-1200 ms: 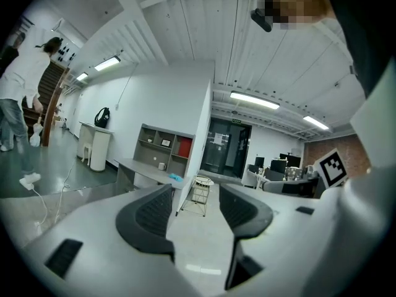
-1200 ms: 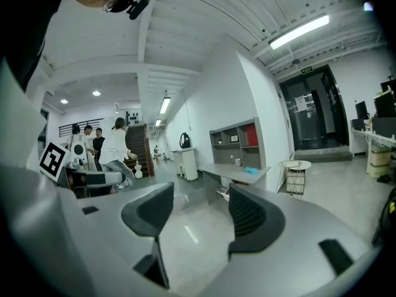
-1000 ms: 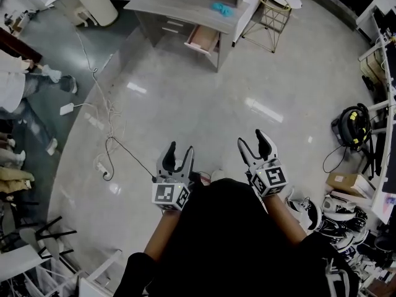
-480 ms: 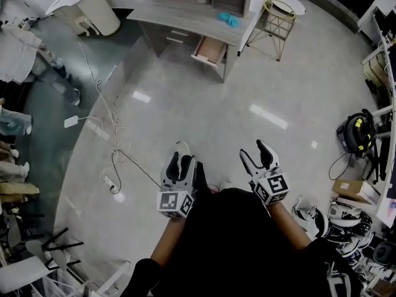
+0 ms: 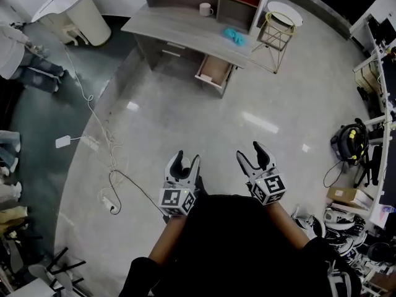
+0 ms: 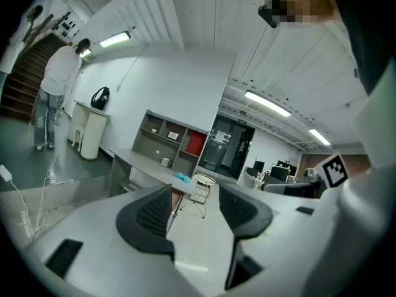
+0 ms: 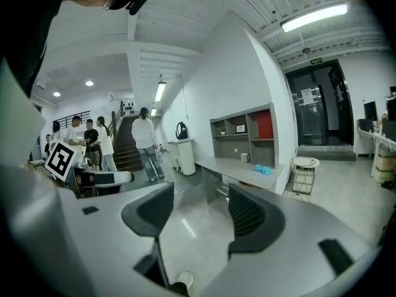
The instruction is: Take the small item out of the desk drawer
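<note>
Grey polished floor [image 5: 247, 116] fills most of the head view. A wide stretch lies between the person and the counter [image 5: 173, 25], so this reads as the approach, not the reach. The counter's drawer [image 5: 213, 73] hangs pulled out at its right end, open towards the walker. The small item, if it is inside, is too small to make out from here. Left hand-held gripper [image 5: 187, 159] and right hand-held gripper [image 5: 250, 153] are carried low in front of the body, well apart from the drawer. Both have jaws spread with nothing between, likely readied for the pick. Cyan cloth [image 5: 234, 34] and white mug [image 5: 205, 8] sit on the counter top.
</note>
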Available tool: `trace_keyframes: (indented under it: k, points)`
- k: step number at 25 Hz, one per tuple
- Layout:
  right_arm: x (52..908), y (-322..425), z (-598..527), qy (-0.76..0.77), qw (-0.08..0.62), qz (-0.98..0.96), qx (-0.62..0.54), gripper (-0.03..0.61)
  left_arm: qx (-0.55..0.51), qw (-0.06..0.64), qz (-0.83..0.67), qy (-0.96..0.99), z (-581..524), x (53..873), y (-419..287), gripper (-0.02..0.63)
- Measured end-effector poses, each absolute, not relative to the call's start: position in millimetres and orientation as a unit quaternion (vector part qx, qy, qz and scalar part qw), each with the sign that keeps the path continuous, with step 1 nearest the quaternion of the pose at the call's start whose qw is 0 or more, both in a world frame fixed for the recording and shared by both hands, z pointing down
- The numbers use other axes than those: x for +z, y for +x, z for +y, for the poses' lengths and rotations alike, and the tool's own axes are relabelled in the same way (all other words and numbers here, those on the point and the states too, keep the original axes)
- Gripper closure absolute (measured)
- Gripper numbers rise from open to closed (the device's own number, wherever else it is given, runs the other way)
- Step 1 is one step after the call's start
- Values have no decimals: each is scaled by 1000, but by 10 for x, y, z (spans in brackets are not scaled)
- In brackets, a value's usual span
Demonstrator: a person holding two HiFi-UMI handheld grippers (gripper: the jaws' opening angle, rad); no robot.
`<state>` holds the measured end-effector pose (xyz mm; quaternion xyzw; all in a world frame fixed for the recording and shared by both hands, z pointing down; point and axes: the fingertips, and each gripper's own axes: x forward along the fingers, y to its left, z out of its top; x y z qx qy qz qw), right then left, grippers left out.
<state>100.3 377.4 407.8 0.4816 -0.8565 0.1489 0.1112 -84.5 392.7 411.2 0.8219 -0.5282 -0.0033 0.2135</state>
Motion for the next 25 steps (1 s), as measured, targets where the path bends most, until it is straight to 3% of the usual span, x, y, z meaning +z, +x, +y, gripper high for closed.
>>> trace_keyframes:
  k: [16, 25]
  points:
    - [3964, -610, 1948, 490, 138, -845, 167, 318, -5, 214, -478, 852, 2137, 3922, -2282, 397]
    - [4068, -911, 1618, 492, 158, -839, 172, 318, -3, 225, -482, 847, 1778, 4087, -2720, 397]
